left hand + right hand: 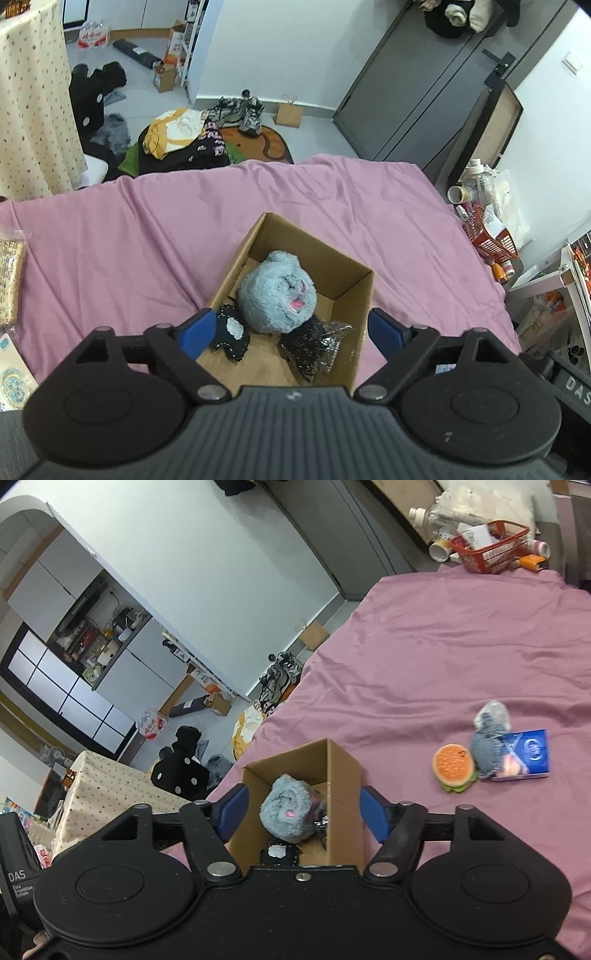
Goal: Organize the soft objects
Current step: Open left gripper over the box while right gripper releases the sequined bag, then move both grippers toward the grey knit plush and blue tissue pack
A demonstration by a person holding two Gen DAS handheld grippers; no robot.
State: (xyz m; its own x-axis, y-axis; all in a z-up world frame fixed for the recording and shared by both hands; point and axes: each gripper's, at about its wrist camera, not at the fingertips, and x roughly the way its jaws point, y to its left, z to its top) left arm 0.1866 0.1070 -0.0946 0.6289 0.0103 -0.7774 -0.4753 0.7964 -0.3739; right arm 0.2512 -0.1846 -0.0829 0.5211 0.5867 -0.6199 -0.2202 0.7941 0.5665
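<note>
An open cardboard box stands on the pink bedsheet. Inside it lie a grey-blue round plush, a black pouch with a white patch and a black glittery bag. My left gripper is open above the box's near end, empty. My right gripper is open and empty over the same box, with the plush between its fingers' line of sight. On the sheet to the right lie a burger plush, a grey plush in plastic wrap and a blue packet.
A red basket with bottles stands past the bed's far corner. A table with a dotted cloth stands left of the bed. Clothes, shoes and boxes lie on the floor. A grey door is behind.
</note>
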